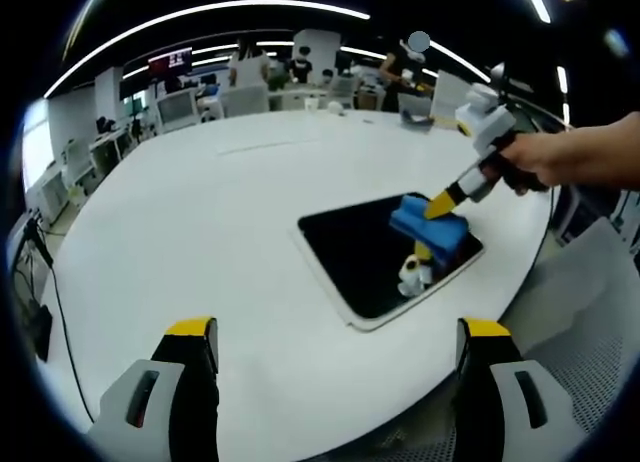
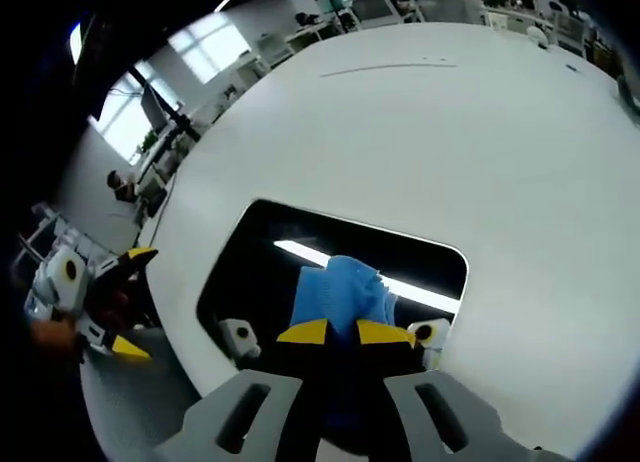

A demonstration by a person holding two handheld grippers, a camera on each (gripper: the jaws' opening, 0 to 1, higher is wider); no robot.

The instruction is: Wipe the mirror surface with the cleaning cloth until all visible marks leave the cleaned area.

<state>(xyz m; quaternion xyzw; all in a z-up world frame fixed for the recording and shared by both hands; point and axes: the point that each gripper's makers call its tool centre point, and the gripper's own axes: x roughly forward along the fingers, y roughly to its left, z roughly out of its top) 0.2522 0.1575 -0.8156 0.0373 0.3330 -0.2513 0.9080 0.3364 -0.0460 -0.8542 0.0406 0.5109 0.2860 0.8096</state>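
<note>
The right hand-held gripper [image 2: 343,334] is clamped on the blue cleaning cloth [image 2: 340,294], pressing it on the mirror [image 2: 250,252] lying on the white surface [image 2: 450,132]: wiping is underway. The left hand-held gripper [image 1: 335,332] hovers nearby, jaws apart. Next, I judge, sweep the cloth toward the mirror's far uncovered area.

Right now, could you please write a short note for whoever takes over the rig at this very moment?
Right gripper: jaws shut on the blue cleaning cloth, pressing it on the dark rectangular mirror.
Left gripper: jaws open, holding nothing, above the round white table, short of the mirror.
Done: the cloth is on the glass.
Left: keep wiping; whether any marks remain cannot be told from here.
</note>
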